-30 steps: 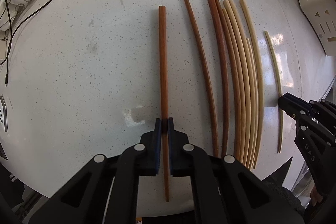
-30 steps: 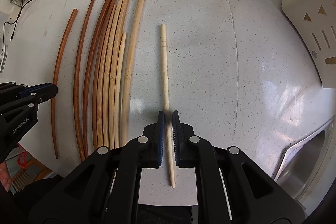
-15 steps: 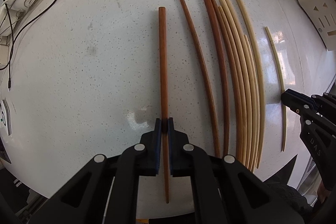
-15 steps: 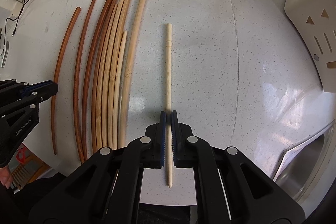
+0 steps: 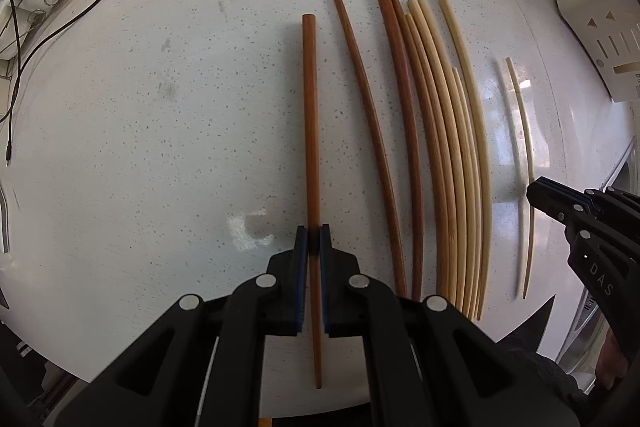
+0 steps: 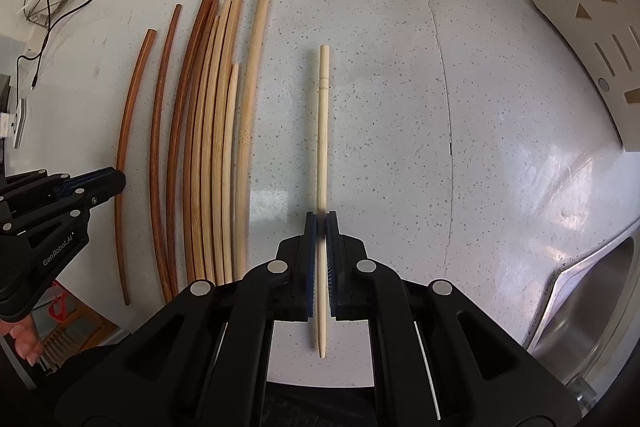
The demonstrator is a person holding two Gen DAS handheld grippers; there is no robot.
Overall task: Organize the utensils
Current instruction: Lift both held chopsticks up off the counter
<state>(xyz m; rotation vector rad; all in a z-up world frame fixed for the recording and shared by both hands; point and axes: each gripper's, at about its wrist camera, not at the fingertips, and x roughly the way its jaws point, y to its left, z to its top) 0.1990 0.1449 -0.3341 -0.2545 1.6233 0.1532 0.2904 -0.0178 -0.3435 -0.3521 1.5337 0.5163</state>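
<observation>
Left gripper (image 5: 314, 239) clamped on a dark brown chopstick (image 5: 310, 131) below its midpoint; right gripper (image 6: 321, 225) clamped likewise on a pale chopstick (image 6: 322, 147), blue pads tight against each shaft. Both sticks running from twelve to six o'clock over the speckled white counter (image 5: 160, 131), thick ends at twelve, points at six. Between the two, a row of chopsticks (image 5: 436, 155), brown at the nine o'clock side, pale at three; perforated cream holder (image 6: 592, 39) at two o'clock of the right view, steel sink (image 6: 592, 307) at four. Held sticks possibly just clear of the surface, though contact hard to rule out from straight above. Chief hazard: pivoting. Narrow pads on a smooth round taper, gripped off centre, so the longer thick end liable to droop or swing on any quick move. Second hazard: slipping lengthwise toward the thin end under a loosening grip, and rolling off the near counter edge at six o'clock. Third: a swinging tip raking the loose row and scattering the colour order, or the two tools colliding over it.
</observation>
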